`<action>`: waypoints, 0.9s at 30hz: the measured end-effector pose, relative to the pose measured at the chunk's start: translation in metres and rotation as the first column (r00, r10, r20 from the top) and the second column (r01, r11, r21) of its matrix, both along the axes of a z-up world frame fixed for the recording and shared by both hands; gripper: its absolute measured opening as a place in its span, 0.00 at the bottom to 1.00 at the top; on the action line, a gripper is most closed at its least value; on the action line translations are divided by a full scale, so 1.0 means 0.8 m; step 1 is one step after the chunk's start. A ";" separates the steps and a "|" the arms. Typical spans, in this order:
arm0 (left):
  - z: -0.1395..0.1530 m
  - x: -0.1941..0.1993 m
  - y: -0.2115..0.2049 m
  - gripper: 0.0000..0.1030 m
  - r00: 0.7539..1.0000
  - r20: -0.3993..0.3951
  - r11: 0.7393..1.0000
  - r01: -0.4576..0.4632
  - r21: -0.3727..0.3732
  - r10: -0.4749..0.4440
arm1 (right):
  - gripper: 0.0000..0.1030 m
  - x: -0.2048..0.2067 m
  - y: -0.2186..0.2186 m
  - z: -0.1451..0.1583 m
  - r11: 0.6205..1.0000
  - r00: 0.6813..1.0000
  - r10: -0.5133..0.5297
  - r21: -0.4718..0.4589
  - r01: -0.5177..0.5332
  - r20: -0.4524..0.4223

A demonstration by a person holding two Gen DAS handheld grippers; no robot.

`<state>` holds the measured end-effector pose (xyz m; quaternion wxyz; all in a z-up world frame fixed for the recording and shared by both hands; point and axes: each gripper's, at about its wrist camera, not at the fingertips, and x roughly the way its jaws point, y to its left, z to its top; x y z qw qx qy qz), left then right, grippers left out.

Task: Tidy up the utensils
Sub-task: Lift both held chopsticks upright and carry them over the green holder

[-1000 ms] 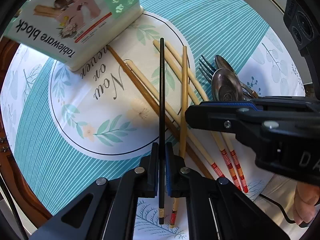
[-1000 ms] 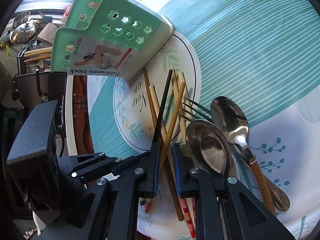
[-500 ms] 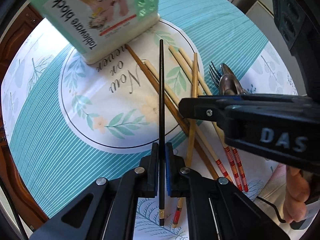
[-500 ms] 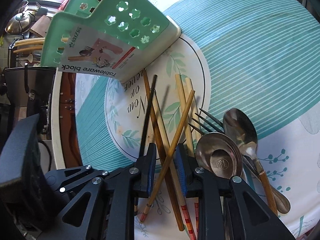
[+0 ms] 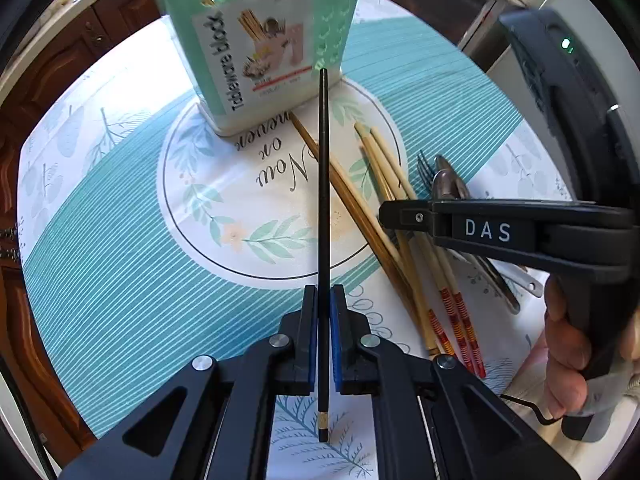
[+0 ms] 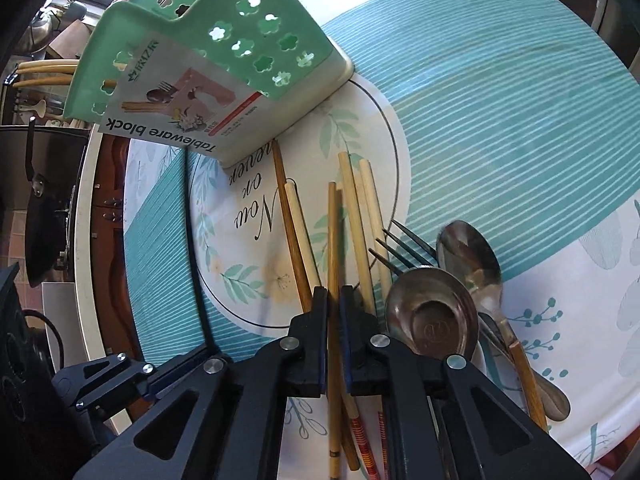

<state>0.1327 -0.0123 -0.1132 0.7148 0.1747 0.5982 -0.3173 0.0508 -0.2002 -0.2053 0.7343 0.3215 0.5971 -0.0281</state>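
Observation:
My left gripper (image 5: 323, 296) is shut on a black chopstick (image 5: 323, 184), held above the table and pointing at the green tableware holder (image 5: 260, 44). My right gripper (image 6: 333, 296) is shut on a light wooden chopstick (image 6: 332, 240) among the pile of wooden chopsticks (image 6: 360, 220) on the cloth. The holder also shows in the right wrist view (image 6: 224, 64), with the black chopstick (image 6: 191, 232) and left gripper (image 6: 132, 376) at the left. The right gripper (image 5: 500, 228) crosses the left wrist view over the pile (image 5: 384, 184).
Two metal spoons (image 6: 436, 320) (image 6: 472, 256) and a dark fork (image 6: 404, 252) lie right of the chopsticks. A teal-striped tablecloth (image 5: 140, 240) covers the round table. Pots and a counter (image 6: 40, 200) stand beyond the table's left edge.
The left gripper has lifted the black chopstick and swung toward the holder. The right gripper's jaws have closed on a wooden chopstick, now aligned between them.

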 end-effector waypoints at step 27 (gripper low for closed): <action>0.261 0.034 0.015 0.03 0.814 0.411 0.858 -0.191 -0.476 0.409 | 0.05 -0.046 -0.056 0.309 0.983 0.694 0.101 -0.178 0.040 0.713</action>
